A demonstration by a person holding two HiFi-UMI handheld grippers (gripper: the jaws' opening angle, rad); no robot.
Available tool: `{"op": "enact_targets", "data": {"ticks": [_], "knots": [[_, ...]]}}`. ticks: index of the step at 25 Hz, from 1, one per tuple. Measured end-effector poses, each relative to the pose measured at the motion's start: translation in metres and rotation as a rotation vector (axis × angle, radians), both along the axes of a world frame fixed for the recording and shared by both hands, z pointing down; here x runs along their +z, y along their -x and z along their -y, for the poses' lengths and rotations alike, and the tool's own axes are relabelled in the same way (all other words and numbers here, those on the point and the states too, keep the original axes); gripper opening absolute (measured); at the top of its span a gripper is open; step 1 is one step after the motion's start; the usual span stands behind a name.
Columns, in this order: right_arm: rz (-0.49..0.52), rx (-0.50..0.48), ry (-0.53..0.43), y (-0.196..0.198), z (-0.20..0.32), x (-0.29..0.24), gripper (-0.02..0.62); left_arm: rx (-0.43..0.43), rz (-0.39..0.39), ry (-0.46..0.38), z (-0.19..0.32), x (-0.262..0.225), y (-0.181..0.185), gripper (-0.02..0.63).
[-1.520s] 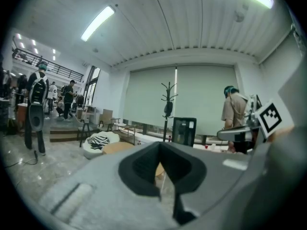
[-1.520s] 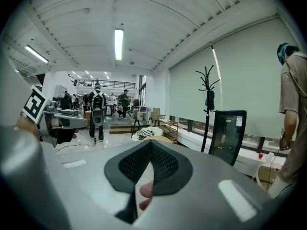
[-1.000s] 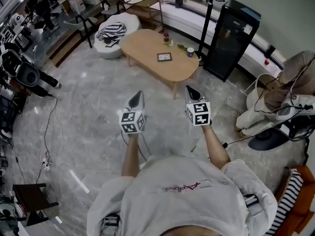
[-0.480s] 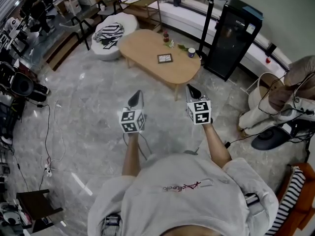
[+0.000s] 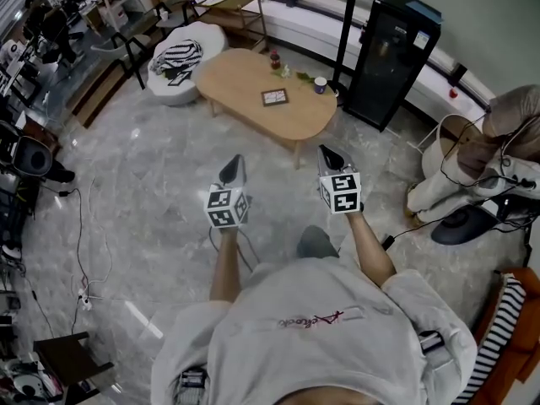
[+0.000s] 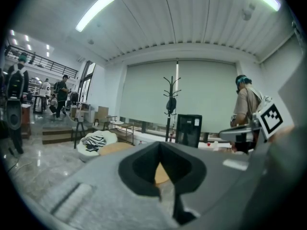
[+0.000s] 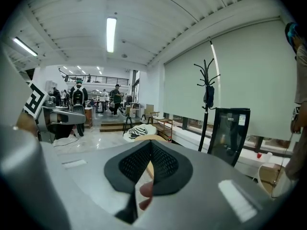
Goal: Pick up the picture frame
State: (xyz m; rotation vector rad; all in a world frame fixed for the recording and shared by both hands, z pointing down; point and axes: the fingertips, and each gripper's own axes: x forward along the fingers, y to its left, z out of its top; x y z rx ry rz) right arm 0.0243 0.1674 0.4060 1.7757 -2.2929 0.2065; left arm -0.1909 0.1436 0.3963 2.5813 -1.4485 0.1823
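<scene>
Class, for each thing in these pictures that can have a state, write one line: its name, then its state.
left tongs, shut, empty
right tongs, shut, empty
picture frame, lying flat on the table, far from both tongs
cup, upright on the table
black cabinet, door closed
window blind, drawn down
ceiling light, lit

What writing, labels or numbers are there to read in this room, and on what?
Nothing reads clearly.
Red script on the person's sweatshirt: too blurred to read.
White sticker on the black cabinet: too small to read.
Marker cubes on left gripper and right gripper: square patterns, no letters.
</scene>
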Motion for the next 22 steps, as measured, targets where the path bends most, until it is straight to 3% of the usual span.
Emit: {"op": "enact_targets", "data": {"ticks": [22], "knots": [[0.016, 0.02, 0.005, -0.022, 0.044, 0.025, 0.006, 0.034, 0.012, -0.007, 0.051, 0.013, -0.034, 0.0]]}}
